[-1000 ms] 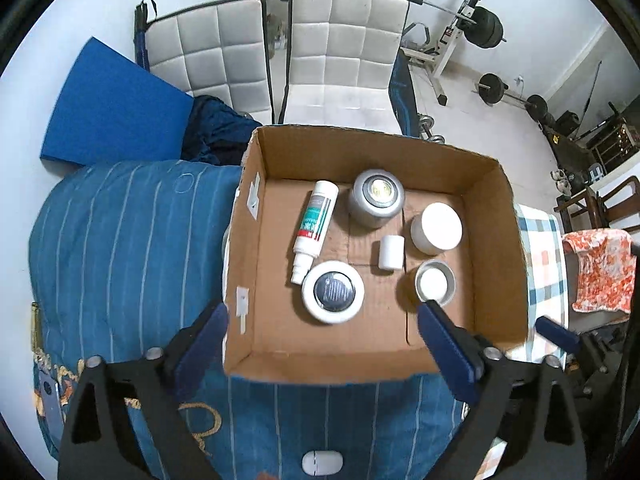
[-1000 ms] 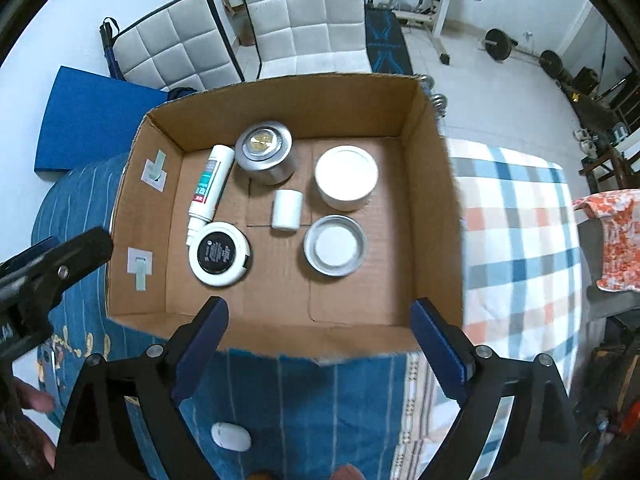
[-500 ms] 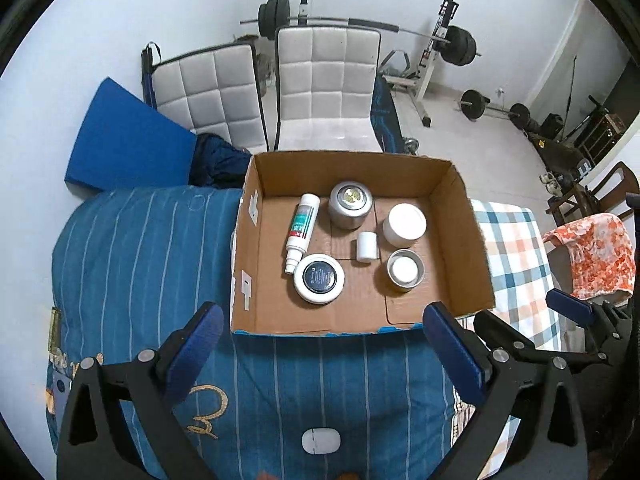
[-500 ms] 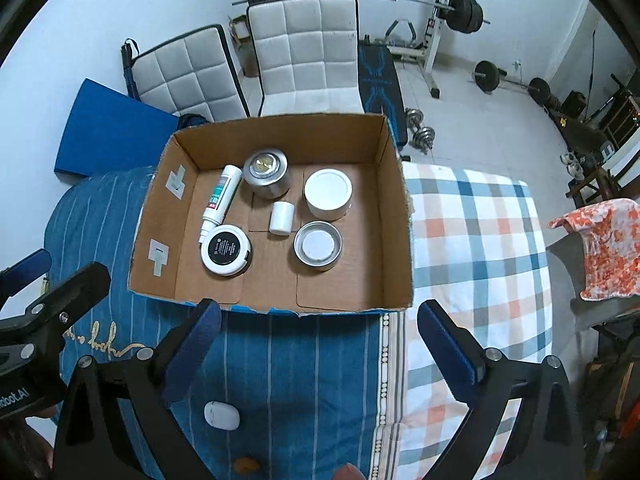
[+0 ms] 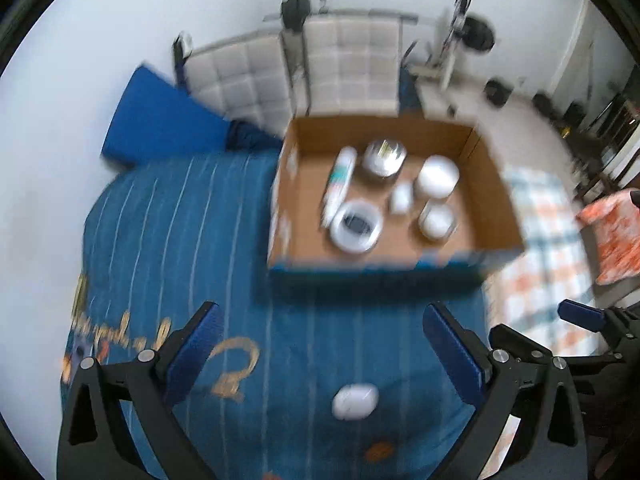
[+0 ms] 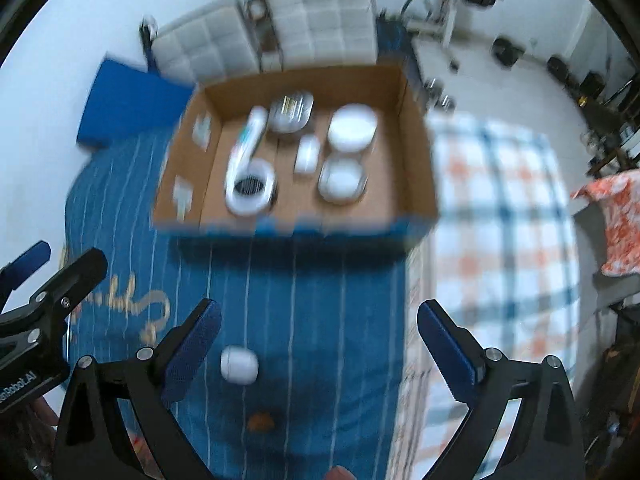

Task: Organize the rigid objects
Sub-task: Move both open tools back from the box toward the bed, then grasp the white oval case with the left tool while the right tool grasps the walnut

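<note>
Both wrist cameras look steeply down from high above the bed, blurred. The left view sits leftward, the cardboard box (image 5: 394, 196) right of centre; the right view frames it (image 6: 298, 152) left, showing more checked blanket (image 6: 496, 216). Both share the box and blue bedspread (image 5: 168, 216).

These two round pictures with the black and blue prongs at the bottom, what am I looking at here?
Each picture comes from a fisheye camera mounted on a hand-held gripper, looking forward along its two blue-padded fingers. A person holds one gripper in each hand. The left gripper and the right gripper both have their jaws wide apart and hold nothing. Ahead, on a blue striped bedspread, sits an open cardboard box with a tube, several round jars and a small white bottle inside. A small white object lies on the bedspread, outside the box. Both pictures are blurred.
</note>
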Tool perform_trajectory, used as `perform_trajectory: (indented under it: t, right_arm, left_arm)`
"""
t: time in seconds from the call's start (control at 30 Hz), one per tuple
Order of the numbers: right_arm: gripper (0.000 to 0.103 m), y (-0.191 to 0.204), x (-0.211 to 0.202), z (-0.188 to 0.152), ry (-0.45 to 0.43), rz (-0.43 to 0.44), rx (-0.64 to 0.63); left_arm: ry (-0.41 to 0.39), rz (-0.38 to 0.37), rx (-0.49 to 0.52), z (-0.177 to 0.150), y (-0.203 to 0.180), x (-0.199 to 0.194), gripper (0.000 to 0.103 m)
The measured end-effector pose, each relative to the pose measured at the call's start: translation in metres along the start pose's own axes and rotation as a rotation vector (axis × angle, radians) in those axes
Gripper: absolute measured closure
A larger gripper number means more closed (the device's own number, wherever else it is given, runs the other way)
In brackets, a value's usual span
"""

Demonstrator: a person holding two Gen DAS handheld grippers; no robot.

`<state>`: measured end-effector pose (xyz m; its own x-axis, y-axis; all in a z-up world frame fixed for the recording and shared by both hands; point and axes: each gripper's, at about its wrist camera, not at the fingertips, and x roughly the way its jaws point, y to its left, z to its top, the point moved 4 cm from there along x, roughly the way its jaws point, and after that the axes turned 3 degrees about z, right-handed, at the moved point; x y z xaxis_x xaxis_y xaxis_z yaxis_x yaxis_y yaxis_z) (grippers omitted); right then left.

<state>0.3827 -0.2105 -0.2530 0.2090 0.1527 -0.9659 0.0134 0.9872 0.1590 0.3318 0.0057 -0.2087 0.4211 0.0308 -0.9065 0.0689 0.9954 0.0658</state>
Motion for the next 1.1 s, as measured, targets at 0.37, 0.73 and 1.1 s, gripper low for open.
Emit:
perform_trajectory:
  t: [0.37, 0.73, 1.1]
  right_arm:
    - [0.004, 0.048, 0.154, -0.148, 0.465, 0.108, 0.050]
    - [0.073, 0.063, 0.191, -0.197, 0.557, 0.043, 0.000]
    - [0.093, -0.004, 0.160, -0.155, 0.431, -0.035, 0.060]
  left_arm:
    - [0.380, 0.090, -0.075, -0.158, 0.050, 0.103, 0.001]
    - [0.456, 0.069, -0.057, -0.196, 0.051, 0.120, 0.001]
    - [0.447, -0.024, 0.006, -0.173, -0.001, 0.142, 0.001]
